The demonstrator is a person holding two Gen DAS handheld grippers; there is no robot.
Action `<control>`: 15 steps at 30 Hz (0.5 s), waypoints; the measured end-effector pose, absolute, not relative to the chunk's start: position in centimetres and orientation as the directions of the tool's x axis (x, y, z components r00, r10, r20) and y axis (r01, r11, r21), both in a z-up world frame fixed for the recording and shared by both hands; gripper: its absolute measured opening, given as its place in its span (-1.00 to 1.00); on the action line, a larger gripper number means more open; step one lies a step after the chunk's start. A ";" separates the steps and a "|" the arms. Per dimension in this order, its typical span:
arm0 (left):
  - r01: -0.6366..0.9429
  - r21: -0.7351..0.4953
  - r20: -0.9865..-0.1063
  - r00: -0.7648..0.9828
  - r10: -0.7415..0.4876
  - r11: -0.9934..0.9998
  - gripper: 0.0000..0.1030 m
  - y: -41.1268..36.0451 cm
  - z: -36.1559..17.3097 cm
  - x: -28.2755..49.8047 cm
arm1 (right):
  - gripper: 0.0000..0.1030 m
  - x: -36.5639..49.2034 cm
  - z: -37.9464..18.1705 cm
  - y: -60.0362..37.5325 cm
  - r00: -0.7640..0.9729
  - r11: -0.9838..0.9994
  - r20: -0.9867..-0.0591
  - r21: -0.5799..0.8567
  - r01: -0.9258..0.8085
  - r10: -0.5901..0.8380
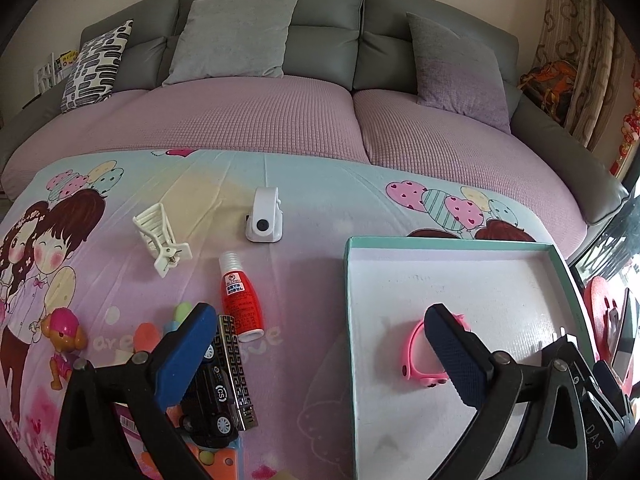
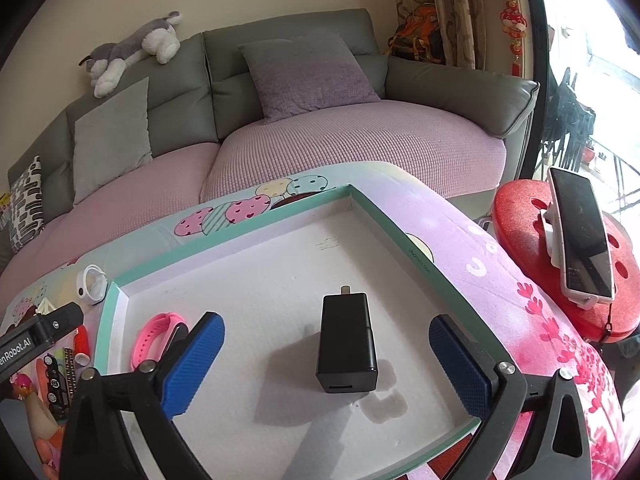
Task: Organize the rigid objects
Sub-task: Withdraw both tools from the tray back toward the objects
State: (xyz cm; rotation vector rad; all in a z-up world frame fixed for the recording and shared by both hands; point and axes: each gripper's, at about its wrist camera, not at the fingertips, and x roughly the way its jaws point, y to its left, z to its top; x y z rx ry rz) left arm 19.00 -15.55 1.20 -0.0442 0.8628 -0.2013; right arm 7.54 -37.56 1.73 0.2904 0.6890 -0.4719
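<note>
A shallow white tray with a teal rim (image 1: 440, 242) (image 2: 240, 236) lies on the cartoon-print blanket. A black plug charger (image 2: 346, 340) rests flat in it, free between the wide pads of my open right gripper (image 2: 326, 326). A pink wristband (image 1: 414, 344) (image 2: 156, 332) lies in the tray's left part. My left gripper (image 1: 320, 332) is open and empty, straddling the tray's left rim. On the blanket to the left lie a red bottle (image 1: 240, 300), a black toy car (image 1: 212, 392), a patterned bar (image 1: 236, 368), a white clip (image 1: 160, 236) and a white device (image 1: 264, 216).
A toy puppy (image 1: 64, 332) lies at the blanket's left edge. Behind stands a grey sofa (image 1: 320, 32) with cushions. To the right of the tray, a red stool (image 2: 520, 216) carries a phone (image 2: 580, 236) in a white holder.
</note>
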 end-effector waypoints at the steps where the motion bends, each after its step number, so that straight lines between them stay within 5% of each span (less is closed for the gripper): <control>1: 0.155 -0.123 -0.751 0.631 -0.194 0.980 1.00 -15.4 1.2 19.1 | 1.00 7.6 1.7 -37.5 0.674 0.857 -0.667 0.101 0.505 -0.319; 15: 0.026 -0.117 -0.704 0.703 -0.101 0.993 1.00 -5.6 4.4 18.8 | 1.00 8.9 5.2 -32.5 0.800 0.920 -0.585 0.226 0.319 -0.134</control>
